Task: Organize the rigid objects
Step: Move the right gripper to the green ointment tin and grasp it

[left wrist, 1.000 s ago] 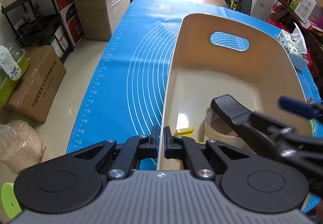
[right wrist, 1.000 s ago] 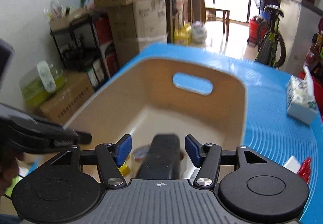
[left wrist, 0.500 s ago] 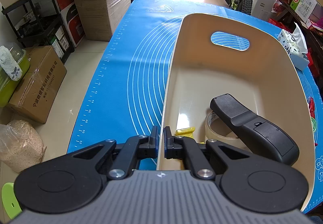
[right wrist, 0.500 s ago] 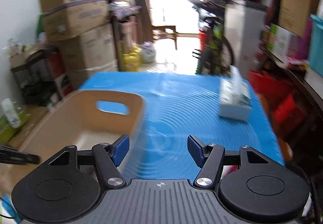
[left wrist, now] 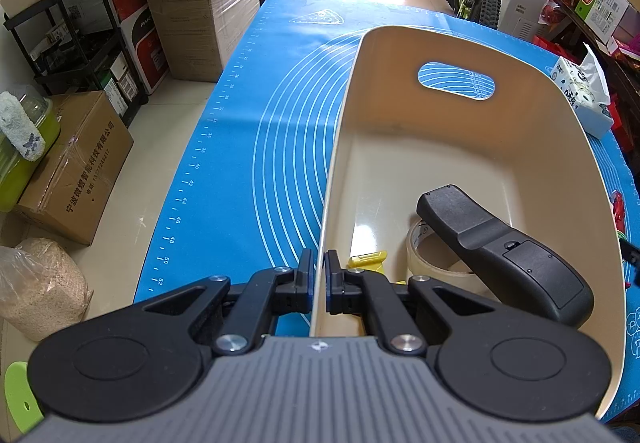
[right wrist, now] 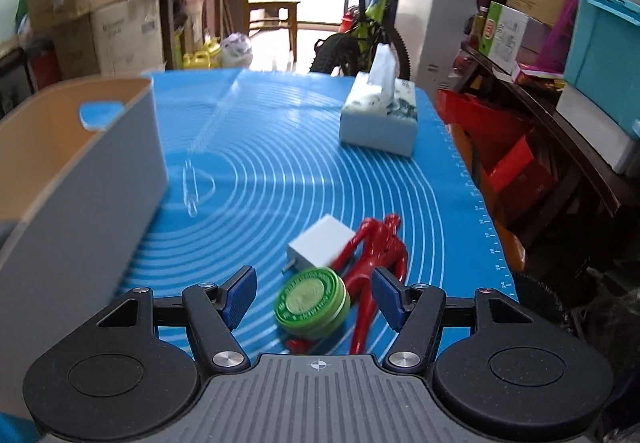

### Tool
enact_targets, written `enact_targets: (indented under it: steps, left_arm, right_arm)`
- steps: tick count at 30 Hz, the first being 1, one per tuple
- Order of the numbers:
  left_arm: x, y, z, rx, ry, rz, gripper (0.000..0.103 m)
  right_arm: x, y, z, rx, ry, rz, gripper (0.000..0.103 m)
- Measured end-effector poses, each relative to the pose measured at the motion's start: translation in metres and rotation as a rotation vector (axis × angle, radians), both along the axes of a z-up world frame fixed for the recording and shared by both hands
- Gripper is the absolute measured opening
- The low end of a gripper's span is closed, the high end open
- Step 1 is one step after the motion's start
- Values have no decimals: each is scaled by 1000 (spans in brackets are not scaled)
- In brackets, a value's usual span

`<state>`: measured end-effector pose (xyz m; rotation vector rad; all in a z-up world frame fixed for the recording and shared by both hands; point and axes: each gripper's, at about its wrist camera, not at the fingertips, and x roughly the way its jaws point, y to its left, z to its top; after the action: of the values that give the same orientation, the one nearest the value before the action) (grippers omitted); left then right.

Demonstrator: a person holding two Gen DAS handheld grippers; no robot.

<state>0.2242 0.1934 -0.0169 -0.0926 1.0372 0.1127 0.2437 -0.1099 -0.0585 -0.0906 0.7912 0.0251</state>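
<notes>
The right gripper [right wrist: 314, 293] hangs over the blue mat [right wrist: 280, 147] with its jaws spread and nothing between the pads, tilted down toward 3 loose things lying together: a green tin [right wrist: 311, 303], a white charger [right wrist: 322, 248] just behind it, and a red figure [right wrist: 376, 259] touching both. The tin looks like the next pick, since it sits almost centred between the fingers. To do it well, I'd come straight down so the pads land on the tin's round sides, clear of the figure's arm on the right, and close slowly so the tin doesn't squirt out.

The left gripper [left wrist: 318, 279] points steeply down, pressed together on the near left wall of the cream bin [left wrist: 568, 171], pinching the rim to steady it. Inside the bin already lie a black remote [left wrist: 504, 251], resting across a roll of tape [left wrist: 424, 255], and a small yellow piece [left wrist: 366, 259] near the wall.
</notes>
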Motion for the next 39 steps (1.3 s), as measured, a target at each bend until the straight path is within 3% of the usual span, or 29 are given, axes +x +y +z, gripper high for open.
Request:
enact_targets:
  steps: [7, 18, 23, 27, 39]
  left_arm:
    - [0, 1, 1, 4, 1, 0, 7]
    - [0, 2, 1, 7, 1, -1, 7]
    - [0, 3, 1, 6, 0, 0, 7]
    - [1, 2, 1, 7, 1, 0, 7]
    - [1, 1, 1, 10, 1, 1, 7]
  right_arm:
    - [4, 15, -15, -105, 41, 62, 71]
    - [7, 31, -31, -294, 19, 160, 71]
    - [13, 29, -35, -293, 14, 154, 68]
    - [12, 30, -36, -281, 9, 177, 54]
    - [-1, 28, -1, -205, -73, 143, 54]
